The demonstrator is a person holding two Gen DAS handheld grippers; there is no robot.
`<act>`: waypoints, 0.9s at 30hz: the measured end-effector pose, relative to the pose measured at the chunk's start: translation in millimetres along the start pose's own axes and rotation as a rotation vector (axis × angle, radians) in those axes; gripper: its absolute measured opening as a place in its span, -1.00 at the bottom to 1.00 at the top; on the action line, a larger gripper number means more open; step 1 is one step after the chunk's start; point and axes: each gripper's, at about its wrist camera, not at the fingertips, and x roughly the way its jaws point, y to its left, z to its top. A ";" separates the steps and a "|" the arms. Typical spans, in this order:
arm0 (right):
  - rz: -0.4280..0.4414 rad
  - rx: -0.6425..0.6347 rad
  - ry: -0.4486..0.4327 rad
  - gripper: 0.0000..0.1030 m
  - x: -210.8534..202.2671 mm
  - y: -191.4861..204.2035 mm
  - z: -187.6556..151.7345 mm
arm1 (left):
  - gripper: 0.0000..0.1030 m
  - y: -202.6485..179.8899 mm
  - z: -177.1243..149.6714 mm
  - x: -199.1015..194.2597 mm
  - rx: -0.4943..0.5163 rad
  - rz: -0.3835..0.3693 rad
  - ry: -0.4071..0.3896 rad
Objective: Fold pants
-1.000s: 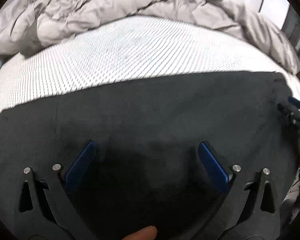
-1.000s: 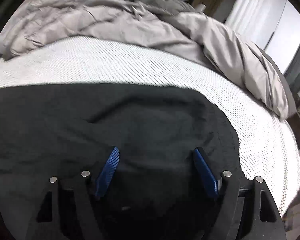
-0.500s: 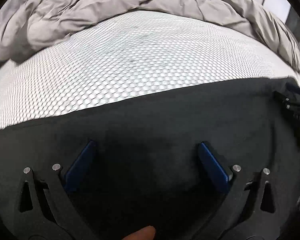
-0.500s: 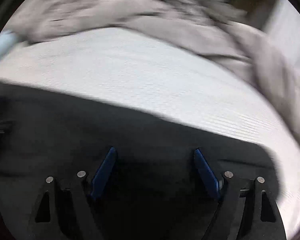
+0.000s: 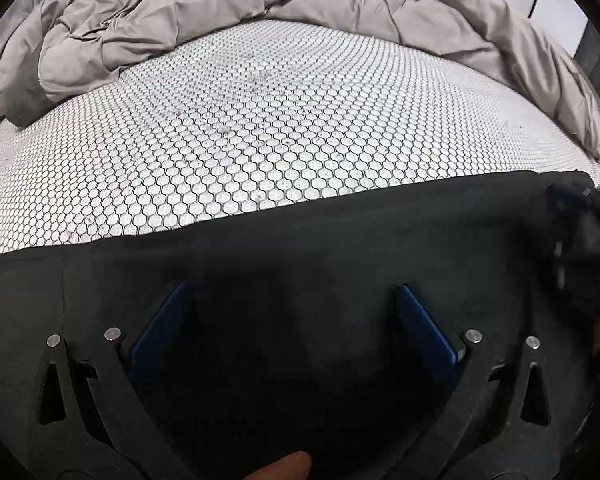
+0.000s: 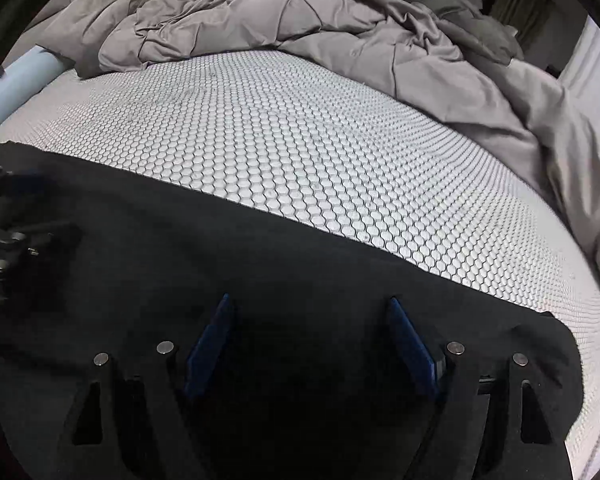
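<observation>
The left claw (image 5: 292, 320) hangs over the black pants (image 5: 300, 256), tipped down at them. Its two blue pads (image 5: 160, 332) stand far apart, with nothing pinched between them. A bit of the person's finger (image 5: 288, 466) peeks in at the bottom of the left wrist view.

The right claw (image 6: 310, 336) looks the same. It is wide open too, and only dark cloth shows under it. I cannot tell if the tips of either claw touch the cloth or hang just above it.

The pants lie spread flat on the near part of the bed. In the right wrist view they end in a rounded corner (image 6: 556, 344) at the right. Their far edge (image 5: 284, 216) runs in a long line across the bed. I can see a thin seam (image 5: 63, 280) near the left side. Each claw shows at the side of the other's view, so both are over the same pants, one toward each end.

The pants look soft and floppy, and not heavy. I think they will bend and sag wherever they are lifted, so one claw alone would let the rest droop. The cloth looks fuzzy, not slippery, so the pads should hold it well. The best spots to grab look like the far edge or the corners, one for each claw, so the cloth stays straight when it is folded over.

Past the pants is the white mattress cover (image 5: 260, 128) with its little honeycomb dots. Behind that, a crumpled grey blanket (image 6: 260, 16) is pushed to the back of the bed.
</observation>
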 end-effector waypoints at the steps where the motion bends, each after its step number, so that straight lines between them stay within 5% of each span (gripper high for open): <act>1: -0.119 0.001 -0.002 0.59 1.4 -16.4 -4.7 | 0.97 3.2 -1.6 -1.7 0.007 -0.003 -0.007; 3: -0.268 0.078 0.028 0.65 8.1 -60.3 -23.8 | 0.97 10.4 -5.0 -3.8 0.004 0.006 -0.012; 5: -0.149 0.189 0.023 0.61 4.9 -93.3 -40.0 | 0.97 18.4 -9.3 -7.4 -0.008 0.014 -0.015; 8: -0.206 0.226 0.017 0.61 -16.3 -110.8 -57.1 | 0.97 26.7 -9.4 -16.5 -0.037 0.048 -0.029; 12: 0.018 0.326 -0.120 0.58 -74.7 -117.5 -90.0 | 0.97 9.4 -25.0 -66.8 -0.023 -0.064 -0.133; 15: 0.116 0.288 -0.135 0.58 -81.1 -96.6 -97.5 | 0.98 -18.9 -44.0 -77.7 0.039 -0.163 -0.141; 17: 0.131 0.167 -0.090 0.45 -70.9 -67.0 -98.5 | 0.98 -41.9 -57.9 -59.0 0.129 -0.182 -0.035; 19: 0.033 0.071 -0.012 0.11 -52.0 -55.6 -104.3 | 0.98 -48.4 -67.1 -42.9 0.176 -0.086 0.012; 20: 0.010 0.071 -0.014 0.11 -51.7 -61.7 -110.5 | 0.98 -46.8 -68.6 -43.9 0.179 -0.083 0.001; 22: 0.067 0.150 -0.024 -0.45 -61.8 -89.6 -120.7 | 0.98 -39.1 -69.1 -49.9 0.162 -0.080 -0.005; 24: 0.109 0.206 -0.056 -0.65 -73.9 -110.2 -127.6 | 0.98 -29.5 -71.3 -52.7 0.134 -0.039 -0.008; 27: -0.057 0.225 -0.073 -0.44 -89.9 -122.8 -135.4 | 0.97 -24.7 -71.9 -60.3 0.102 -0.013 -0.024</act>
